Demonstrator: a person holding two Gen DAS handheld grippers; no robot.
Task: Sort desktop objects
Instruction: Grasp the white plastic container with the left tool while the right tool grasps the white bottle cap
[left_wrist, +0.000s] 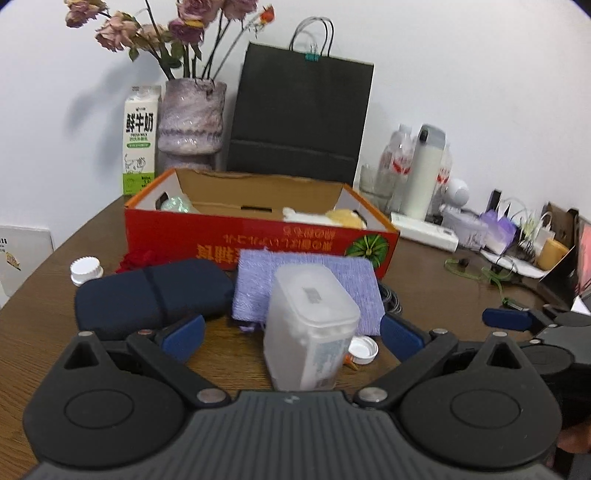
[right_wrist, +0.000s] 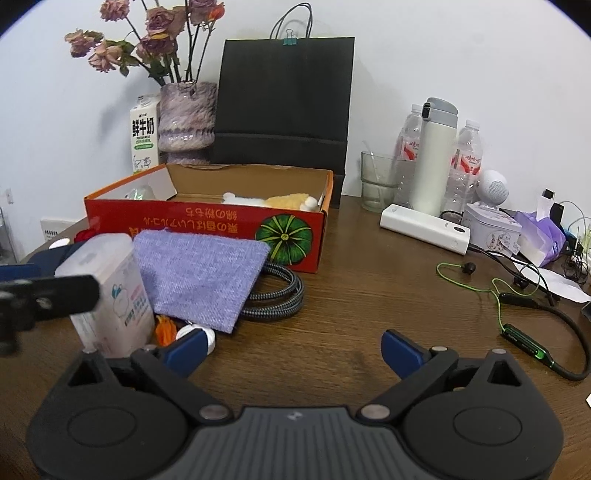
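Left wrist view puts the translucent plastic container (left_wrist: 310, 325) dead ahead, standing upright on the tabletop (left_wrist: 424, 280) between the spread pads of the left tool (left_wrist: 291, 334), which touches nothing. Its long axis runs vertically, so the jaws could close across its narrow sides. Just behind it lies the purple cloth (left_wrist: 306, 284), then the red cardboard box (left_wrist: 258, 236), the likely destination. The right tool (right_wrist: 291, 349), also spread and empty, hovers over bare wood with the container (right_wrist: 110, 291) off to its left. The left tool is clearly nearer; a short forward reach looks enough.
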